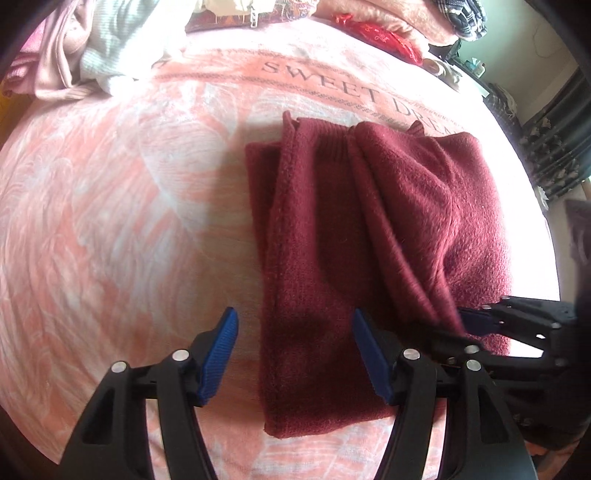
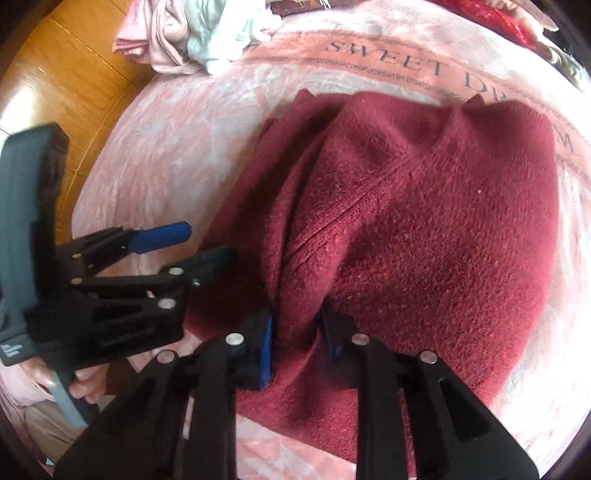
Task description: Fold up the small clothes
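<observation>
A dark red knit garment (image 1: 369,236) lies partly folded on a pink blanket (image 1: 110,221) printed "SWEET DREAMS". My left gripper (image 1: 295,354) is open and empty, hovering over the garment's near left edge. My right gripper (image 2: 295,347) is shut on a bunched fold of the red garment (image 2: 424,221) near its front edge, lifting it slightly. The right gripper also shows in the left wrist view (image 1: 480,321), at the garment's right side. The left gripper shows in the right wrist view (image 2: 195,243), open, left of the garment.
A pile of pink and pale clothes (image 1: 74,55) lies at the blanket's far left corner. Red and patterned bedding (image 1: 376,33) lies along the far edge. Wooden floor (image 2: 66,81) lies beyond the bed's left edge. Dark curtains (image 1: 554,155) hang at right.
</observation>
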Available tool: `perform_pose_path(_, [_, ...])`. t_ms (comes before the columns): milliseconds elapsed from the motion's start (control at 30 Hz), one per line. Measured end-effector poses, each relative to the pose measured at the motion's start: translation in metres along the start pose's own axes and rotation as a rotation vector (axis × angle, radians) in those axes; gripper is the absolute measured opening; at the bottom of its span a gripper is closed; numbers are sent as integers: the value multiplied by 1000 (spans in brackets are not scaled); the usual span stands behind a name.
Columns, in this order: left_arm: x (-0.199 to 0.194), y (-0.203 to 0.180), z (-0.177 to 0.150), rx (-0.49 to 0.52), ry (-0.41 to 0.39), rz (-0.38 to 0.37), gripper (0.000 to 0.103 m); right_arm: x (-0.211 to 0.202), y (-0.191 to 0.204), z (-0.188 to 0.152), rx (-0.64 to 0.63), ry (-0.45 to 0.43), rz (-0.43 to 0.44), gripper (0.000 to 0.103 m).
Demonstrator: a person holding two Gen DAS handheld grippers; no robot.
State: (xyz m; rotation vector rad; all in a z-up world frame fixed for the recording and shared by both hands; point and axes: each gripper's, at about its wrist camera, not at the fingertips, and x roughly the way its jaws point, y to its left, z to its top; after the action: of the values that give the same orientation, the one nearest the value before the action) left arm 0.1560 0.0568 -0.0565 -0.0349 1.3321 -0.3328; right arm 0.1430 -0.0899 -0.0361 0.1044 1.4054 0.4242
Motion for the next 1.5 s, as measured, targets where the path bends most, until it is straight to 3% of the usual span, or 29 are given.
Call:
perform_pose_path(33, [1,0,0,-1,6,-3,65,3,1,1,2,11,19,38])
perform_pose_path(67, [1,1,2,0,10,-11,65,1,1,1,1,13,39,42])
perform_pose_path(200, [-5,6,9,-17,12,-76,65,-28,-10,-9,3,-5,95,44])
perform_pose_path(300, [-16,5,17,-29,-7,-152,65,-60,-21,-21,4,-56,86,45])
perform_pose_path(400, [-15,-6,24,-18,-7,-180,70,-84,-37,-27,48,-102,88,53])
perform_pose_path(533, [2,-29,32,29,20,-133,73,-91,-53,-32,113,-124,49,54])
perform_pose_path(933, [48,-56,69,-42,109,-234,75,-94,-109,-37,188,-103,26,54])
perform_pose_path(1000, [51,-56,69,-57,120,-263,71,-95,-115,-38,200,-106,23,54])
perform_pose_path(1067, [51,-60,70,-37,112,-288,41,-95,-119,-41,207,-103,11,54])
perform_pose_path(1133, [47,-65,70,-12,89,-269,22,-94,-124,-42,213,-101,2,54])
perform_pose_path(1333, [24,-56,55,-19,46,-230,17,-92,-131,-41,235,-100,-50,54])
perform_pose_path(1500, [-13,-27,56,-20,15,-228,16,-93,-138,-40,270,-112,-21,54])
